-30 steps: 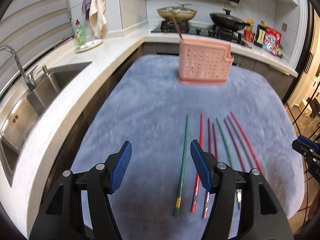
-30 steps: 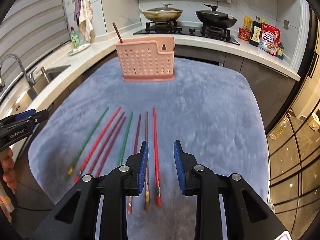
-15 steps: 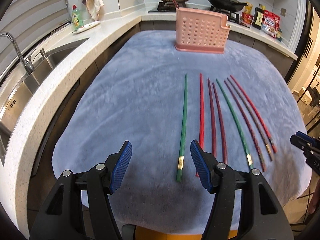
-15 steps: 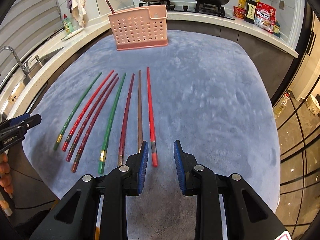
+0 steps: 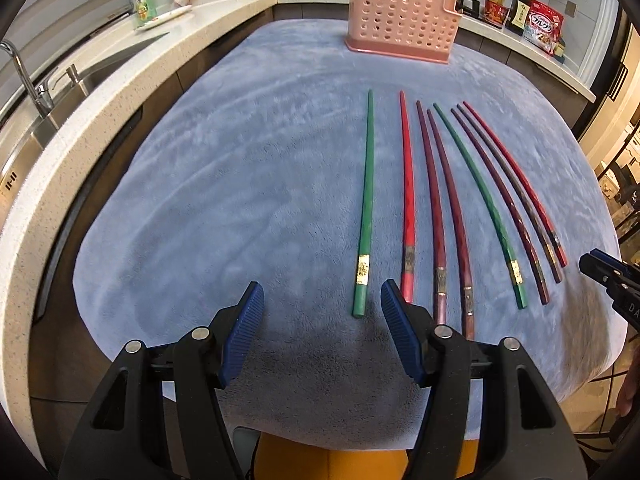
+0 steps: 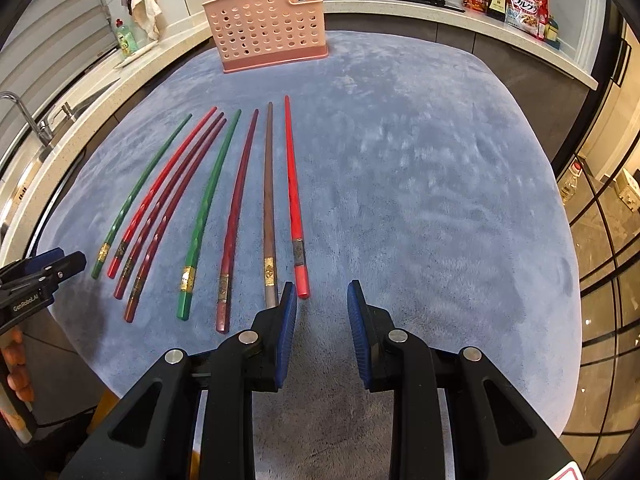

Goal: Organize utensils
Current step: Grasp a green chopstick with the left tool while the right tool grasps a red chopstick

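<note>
Left wrist view: the left gripper is held spread and empty above the cloth's near edge, the green chopstick butt lying between the jaws toward the right pad, long axis running away toward the pink holder. The right gripper is likewise parted, empty, and the bright red chopstick is seen just left of its gap.

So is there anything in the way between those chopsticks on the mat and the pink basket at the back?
Nothing visible. The chopsticks lie side by side on the blue mat, and only bare mat separates their tips from the pink basket. Both the left gripper and the right gripper are open, at the chopsticks' near ends.
</note>
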### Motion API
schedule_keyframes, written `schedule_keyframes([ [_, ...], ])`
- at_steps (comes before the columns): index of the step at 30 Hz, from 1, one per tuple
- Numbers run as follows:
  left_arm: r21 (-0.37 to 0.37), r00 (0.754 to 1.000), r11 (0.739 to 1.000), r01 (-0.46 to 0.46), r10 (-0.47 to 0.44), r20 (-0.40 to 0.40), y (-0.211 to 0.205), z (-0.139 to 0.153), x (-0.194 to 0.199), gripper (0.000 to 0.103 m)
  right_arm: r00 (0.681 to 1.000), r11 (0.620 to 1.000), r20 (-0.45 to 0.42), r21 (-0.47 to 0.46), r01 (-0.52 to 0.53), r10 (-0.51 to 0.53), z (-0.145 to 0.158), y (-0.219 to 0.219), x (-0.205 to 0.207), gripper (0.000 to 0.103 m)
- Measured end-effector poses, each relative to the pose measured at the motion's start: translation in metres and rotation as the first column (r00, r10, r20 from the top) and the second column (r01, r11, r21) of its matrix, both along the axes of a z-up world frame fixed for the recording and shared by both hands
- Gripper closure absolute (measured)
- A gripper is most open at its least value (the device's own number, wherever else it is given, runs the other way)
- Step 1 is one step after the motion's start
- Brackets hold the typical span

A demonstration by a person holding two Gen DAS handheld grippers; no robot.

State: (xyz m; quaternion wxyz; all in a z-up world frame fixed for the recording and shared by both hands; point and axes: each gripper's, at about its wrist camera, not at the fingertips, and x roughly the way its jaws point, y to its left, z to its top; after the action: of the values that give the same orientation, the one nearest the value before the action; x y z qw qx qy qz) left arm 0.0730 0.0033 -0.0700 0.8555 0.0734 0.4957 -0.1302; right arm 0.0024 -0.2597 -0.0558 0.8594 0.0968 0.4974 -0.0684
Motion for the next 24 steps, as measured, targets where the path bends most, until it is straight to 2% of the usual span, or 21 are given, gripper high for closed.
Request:
schedule_keyframes([
  [24,0.007,0.998,1.000,-0.007,0.007,-0.058,-0.003,-0.023,0.010,0.045,0.999,0.999,-0.035,0.031,-0.024,0.025,-0.023,0.002,0.026,0.080],
])
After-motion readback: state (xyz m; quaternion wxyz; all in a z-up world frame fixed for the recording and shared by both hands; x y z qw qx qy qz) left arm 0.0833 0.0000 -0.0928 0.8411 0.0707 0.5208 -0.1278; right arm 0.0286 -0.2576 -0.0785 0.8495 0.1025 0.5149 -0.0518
